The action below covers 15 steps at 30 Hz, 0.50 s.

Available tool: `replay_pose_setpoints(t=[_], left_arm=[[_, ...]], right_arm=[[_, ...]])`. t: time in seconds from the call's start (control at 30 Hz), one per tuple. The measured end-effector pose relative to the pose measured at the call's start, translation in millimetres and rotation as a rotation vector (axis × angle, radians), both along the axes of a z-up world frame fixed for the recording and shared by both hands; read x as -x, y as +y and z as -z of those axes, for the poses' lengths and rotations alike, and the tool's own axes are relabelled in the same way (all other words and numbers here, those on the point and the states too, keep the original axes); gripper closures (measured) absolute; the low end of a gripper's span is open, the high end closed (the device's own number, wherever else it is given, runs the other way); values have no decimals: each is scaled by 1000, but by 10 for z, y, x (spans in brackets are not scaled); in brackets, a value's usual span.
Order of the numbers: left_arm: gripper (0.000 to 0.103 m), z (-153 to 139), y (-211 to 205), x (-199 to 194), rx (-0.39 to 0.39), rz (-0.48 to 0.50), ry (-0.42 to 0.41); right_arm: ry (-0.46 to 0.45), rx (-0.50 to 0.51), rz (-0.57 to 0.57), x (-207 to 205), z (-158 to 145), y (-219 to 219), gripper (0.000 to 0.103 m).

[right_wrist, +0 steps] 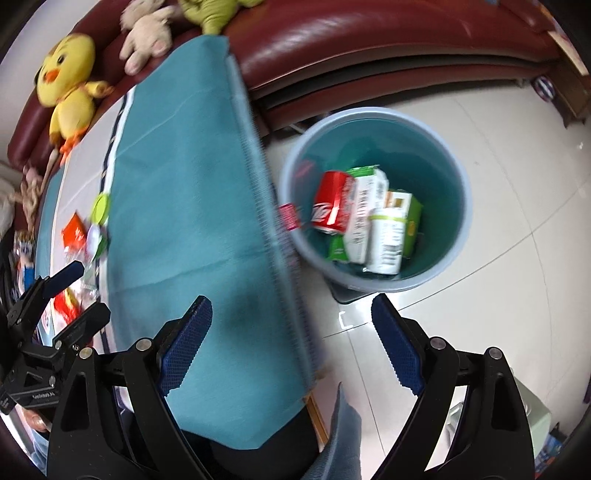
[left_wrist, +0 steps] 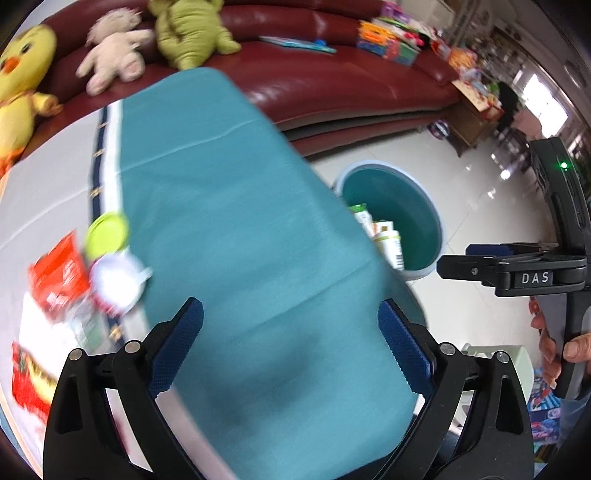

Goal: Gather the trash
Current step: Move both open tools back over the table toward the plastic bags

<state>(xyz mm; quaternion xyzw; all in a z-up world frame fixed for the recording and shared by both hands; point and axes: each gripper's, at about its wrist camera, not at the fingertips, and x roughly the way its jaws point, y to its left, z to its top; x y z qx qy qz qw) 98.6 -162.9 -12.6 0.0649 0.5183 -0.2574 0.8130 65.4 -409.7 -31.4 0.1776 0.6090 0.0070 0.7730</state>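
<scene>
Teal cloth covers the table (right_wrist: 177, 206) beneath both grippers, with a dark red sofa (right_wrist: 369, 40) behind it. Beyond the right gripper (right_wrist: 291, 343), down on the tiled floor, one round bin (right_wrist: 458, 236) holds the collected trash: one red can (right_wrist: 332, 203) and about three green-and-white cartons (right_wrist: 388, 229) (they overlap, so the count is rough). More trash lies on the table ahead and left of the left gripper (left_wrist: 291, 343): a red packet (left_wrist: 59, 273), a lime lid (left_wrist: 107, 232) and a white round piece (left_wrist: 118, 280), all blurred. Three soft toys sit on the sofa: a yellow duck (right_wrist: 70, 85), a cream one (right_wrist: 147, 37) and a green one (right_wrist: 210, 14). Both grippers tilt steeply downward, jaws spread wide, nothing between the pads. A hand (left_wrist: 554, 354) grips the right gripper's handle.
</scene>
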Motion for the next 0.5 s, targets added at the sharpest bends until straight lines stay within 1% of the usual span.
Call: replay_pose_setpoints(t=[0.17,0.27,0.33,0.5], left_arm=[[7,-7,538,107,0,-71,-1],[7,-36,845,178,-11,-102,-16],[7,-58,1105,226,-25,-135,-27],[7,-73,1696,353,-29,-221,-31]], right_arm=[[-3,9,-69,29,-59,478,19],[-4,14,-111,63,-89,762,19],[-4,17,-147,90,-106,989,19],[-2,18,-225,139,-113,1457,19]])
